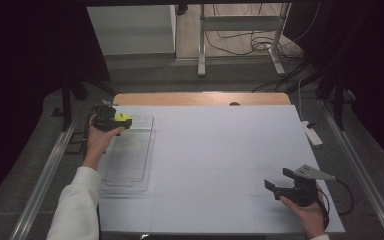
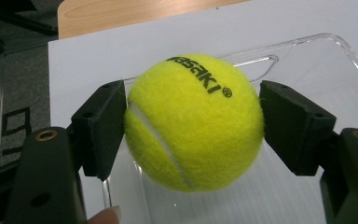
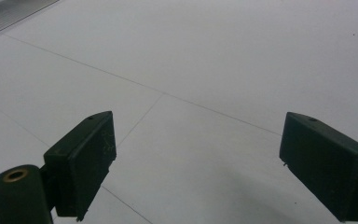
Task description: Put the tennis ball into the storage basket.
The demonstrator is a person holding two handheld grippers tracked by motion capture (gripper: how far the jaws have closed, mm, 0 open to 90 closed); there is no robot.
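A yellow tennis ball point(image 2: 193, 123) with black lettering sits between the pads of my left gripper point(image 2: 192, 128), which is shut on it. In the high view that left gripper point(image 1: 122, 121) holds the tennis ball point(image 1: 121, 118) over the far end of a clear plastic tray point(image 1: 130, 162) at the table's left. My right gripper point(image 1: 276, 186) rests near the front right of the white table point(image 1: 220, 150), jaws open. In the right gripper view its gripper point(image 3: 196, 158) has wide-apart jaws with only the bare table point(image 3: 191, 70) between them.
The clear plastic tray point(image 2: 317, 60) lies under the ball, with a handle slot at its far rim. A wooden strip point(image 1: 200, 98) edges the table's far side. A white remote-like object point(image 1: 312, 134) lies at the right edge. Metal rails point(image 1: 45, 175) flank the table.
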